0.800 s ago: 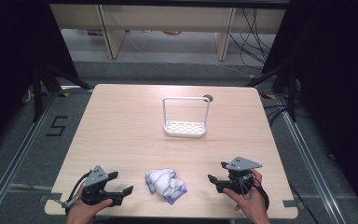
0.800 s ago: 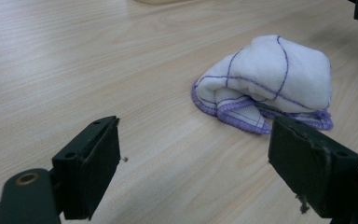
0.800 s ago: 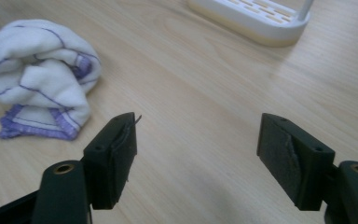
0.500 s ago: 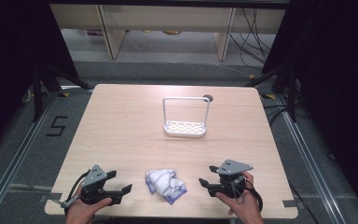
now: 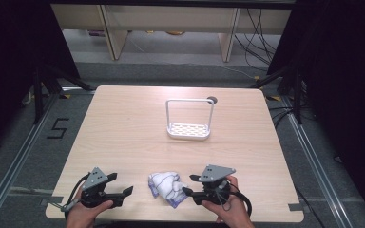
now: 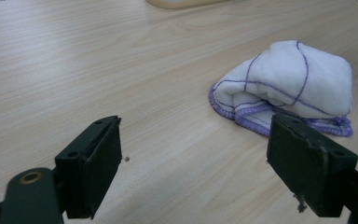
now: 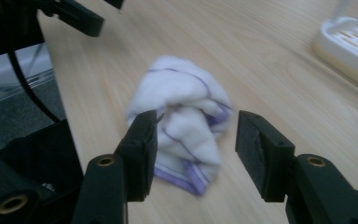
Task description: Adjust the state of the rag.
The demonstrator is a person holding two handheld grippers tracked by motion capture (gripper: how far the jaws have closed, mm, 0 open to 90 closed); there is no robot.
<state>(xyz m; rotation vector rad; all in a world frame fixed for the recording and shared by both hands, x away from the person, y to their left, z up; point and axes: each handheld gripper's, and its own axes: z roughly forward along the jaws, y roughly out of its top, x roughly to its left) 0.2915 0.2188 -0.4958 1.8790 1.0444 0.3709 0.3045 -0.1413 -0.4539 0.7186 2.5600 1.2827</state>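
Right gripper moved in leftward toward cloth since earlier frame; left gripper unchanged; I read cloth as bunched white rag with purple stitching, near front edge of bench, between both grippers; right gripper jaws part-open, nothing pinched, cloth directly ahead, just beyond the tips; left gripper jaws wide, empty, cloth ahead and off to its right, farther; right hand nearer; rack well apart, toward far side.

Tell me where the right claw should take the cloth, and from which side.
Probably the raised folded hump of the cloth, from its right side, where the right claw is open and level with it. The hump stands off the table; the hemmed edges lie flat.
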